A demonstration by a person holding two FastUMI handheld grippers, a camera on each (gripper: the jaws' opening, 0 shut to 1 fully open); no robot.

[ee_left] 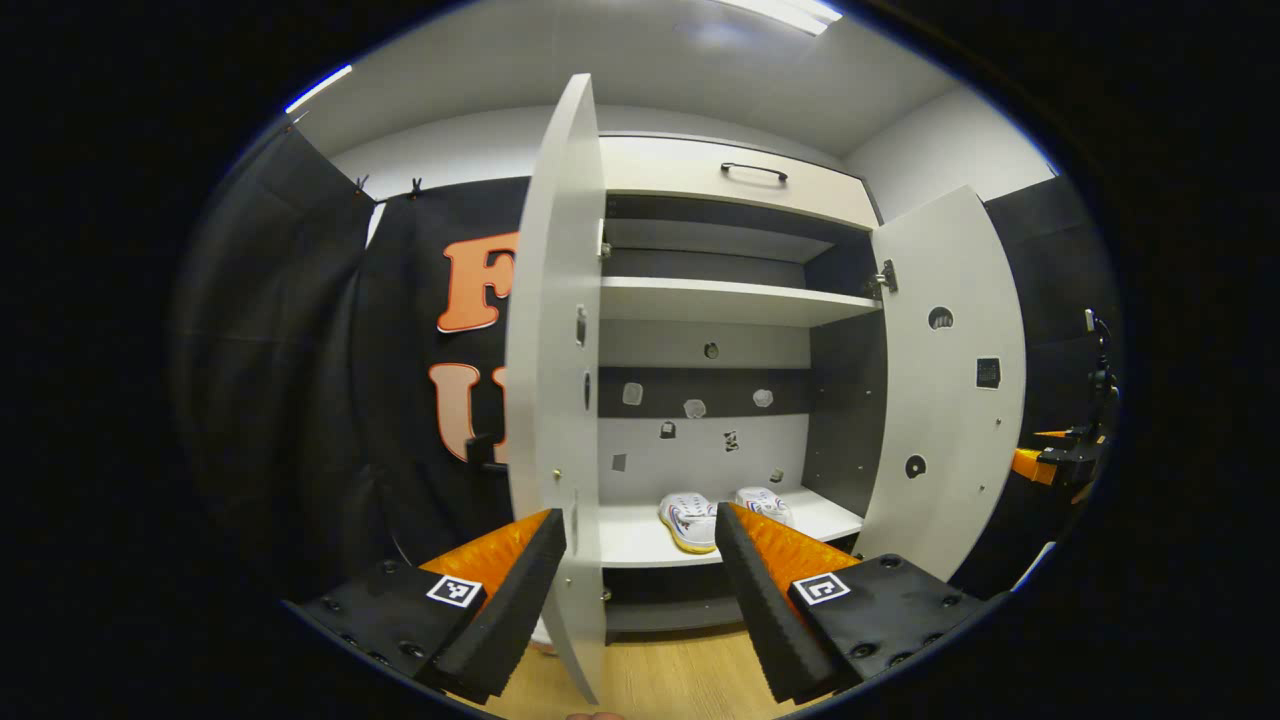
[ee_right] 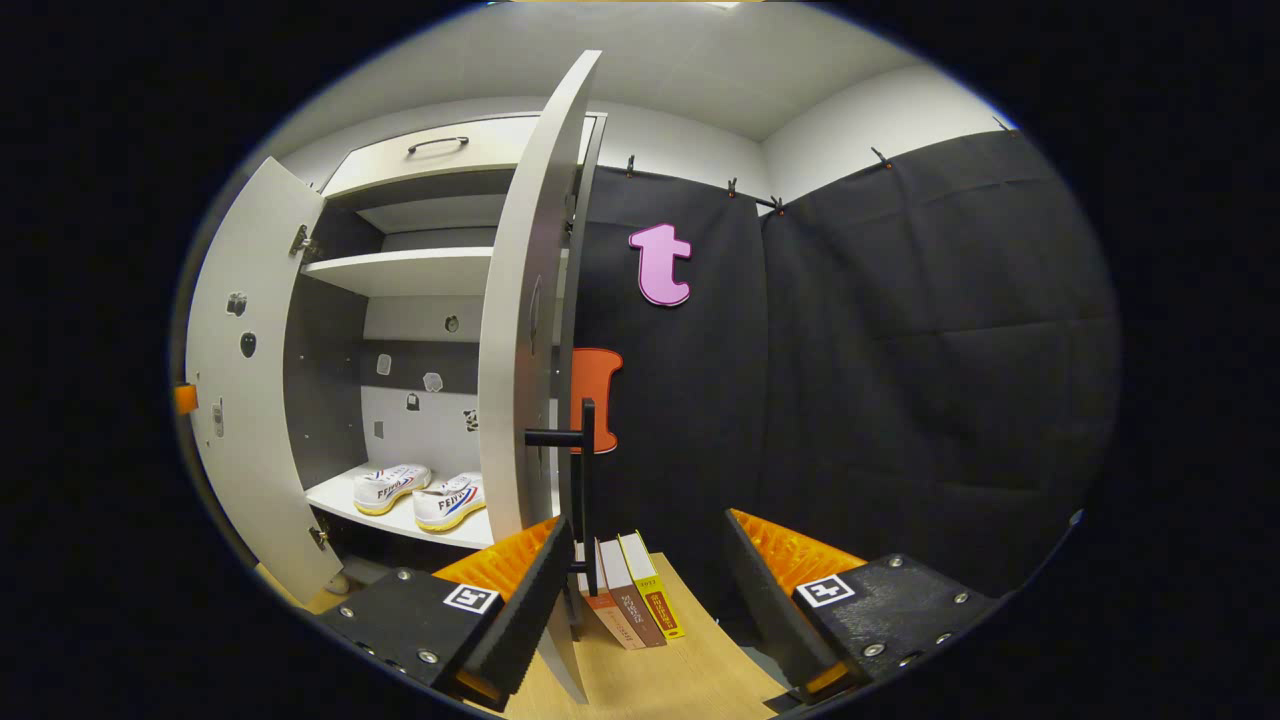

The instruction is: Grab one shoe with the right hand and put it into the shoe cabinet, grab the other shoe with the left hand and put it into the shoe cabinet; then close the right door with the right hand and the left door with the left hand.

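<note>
At the bottom of the left gripper view, the left gripper (ee_left: 640, 585) is seen with fingers spread, the edge of the left door (ee_left: 555, 380) standing between them. In the right gripper view, the right gripper (ee_right: 645, 590) is likewise spread wide beside the right door (ee_right: 525, 330); books (ee_right: 635, 603) lie just beyond. Farther back, both shoes (ee_right: 420, 495) rest on the cabinet (ee_left: 735, 300) bottom shelf, lower centre.

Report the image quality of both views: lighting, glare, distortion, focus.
Left gripper view: fisheye bends the left door into a bow; the ceiling light blows out to white; the shoes are small but sharp; the left gripper is crisp. Right gripper view: even light, no glare; the right door is bowed; the books and right gripper are sharp; the cabinet's lower recess is shadowed.
</note>
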